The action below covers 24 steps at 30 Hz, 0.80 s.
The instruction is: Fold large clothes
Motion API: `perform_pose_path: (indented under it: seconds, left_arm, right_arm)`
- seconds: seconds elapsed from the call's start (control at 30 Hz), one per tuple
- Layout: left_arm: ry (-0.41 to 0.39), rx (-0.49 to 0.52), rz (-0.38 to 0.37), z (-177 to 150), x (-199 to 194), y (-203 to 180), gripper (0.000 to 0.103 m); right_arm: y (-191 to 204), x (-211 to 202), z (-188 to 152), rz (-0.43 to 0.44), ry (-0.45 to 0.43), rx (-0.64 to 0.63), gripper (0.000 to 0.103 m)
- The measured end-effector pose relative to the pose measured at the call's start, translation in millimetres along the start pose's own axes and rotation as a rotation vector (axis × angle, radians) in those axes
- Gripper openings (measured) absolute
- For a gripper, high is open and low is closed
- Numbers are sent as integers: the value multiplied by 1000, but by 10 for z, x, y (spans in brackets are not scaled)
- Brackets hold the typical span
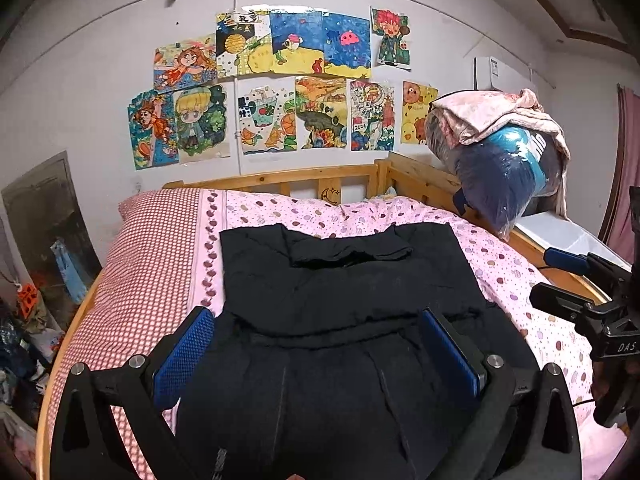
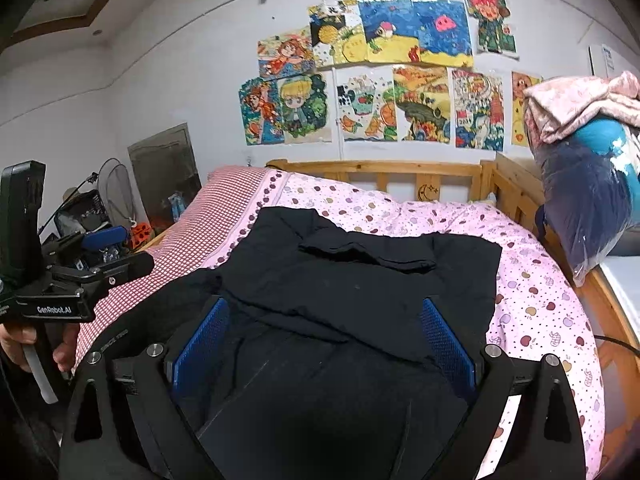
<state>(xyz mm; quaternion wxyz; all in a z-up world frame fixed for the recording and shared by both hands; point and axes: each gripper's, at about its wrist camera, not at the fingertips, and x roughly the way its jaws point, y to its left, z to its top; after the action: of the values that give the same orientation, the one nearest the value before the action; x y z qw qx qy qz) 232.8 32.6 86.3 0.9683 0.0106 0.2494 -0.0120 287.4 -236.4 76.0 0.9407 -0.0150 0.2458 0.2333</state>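
Far left, the checked pillow (image 1: pixel 152 248) is lying just beside the black garment (image 1: pixel 344 280), w/ the garment's left edge riding up near it, so a sloppy fold could be dragging cloth onto the pillow & skewing the stack.

The left gripper (image 1: pixel 320 344) is hovering over the garment's near part, jaws spread wide, gripping nothing. If it's closing from here it may be pinching only the top layer, since one folded panel is already lying over the lower one; the under layer would be sliding out.

The right gripper (image 2: pixel 328 340) is likewise gaping, nothing held, over the same near edge. Grabbing at uneven spots vs the left one would be twisting the fold.

Garment is lying flat on the pink dotted quilt (image 2: pixel 532 292), mid-bed. Quilt is soft, so it could be bunching up underneath.
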Motion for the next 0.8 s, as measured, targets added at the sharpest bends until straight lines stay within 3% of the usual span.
perform_pose_path:
  seconds: [0.3, 0.53, 0.8]
  left_arm:
    - [-1, -42, -10, -291, -263, 178, 103]
    - [-36, 14, -10, -533, -473, 145, 103]
    - [-16, 59, -26, -774, -533, 155, 103]
  right_arm:
    - [203, -327, -232, -15, -37, -25, 94]
    - [358, -512, -478, -13, -47, -24, 94]
    - [484, -758, -824, -45, -89, -27, 95]
